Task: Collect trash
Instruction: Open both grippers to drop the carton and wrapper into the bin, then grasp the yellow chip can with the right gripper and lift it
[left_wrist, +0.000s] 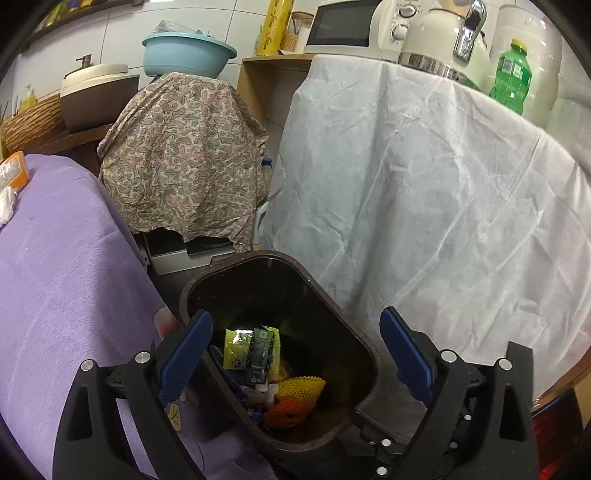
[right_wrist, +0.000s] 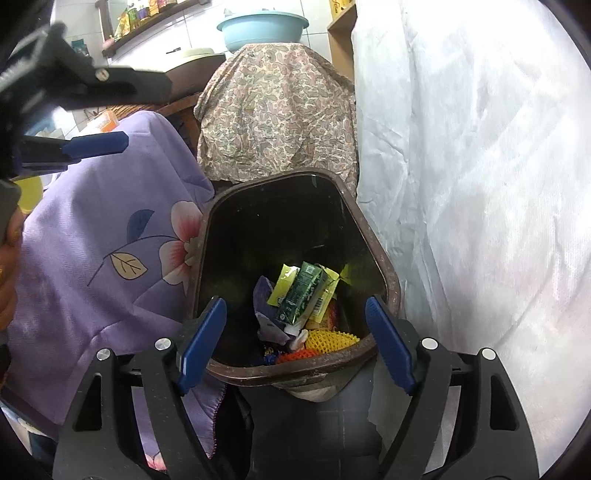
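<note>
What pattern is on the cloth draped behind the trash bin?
A beige paisley print on the cloth, clearest in the right wrist view, behind the bin.

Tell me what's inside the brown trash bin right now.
In the trash bin: a dark green carton atop yellow wrappers, a purple wrapper, yellow foam netting and orange netting. Anything beneath the pile is hidden.

The dark bin (right_wrist: 391, 284) stands open-topped, so the way down into it is free; litter fills only its near floor, the far part bare. It is hemmed in: purple floral cloth (right_wrist: 110, 236) pressing its left rim, white draped sheet (right_wrist: 480, 184) close on the right, paisley-covered bulk (right_wrist: 277, 118) just behind.
</note>
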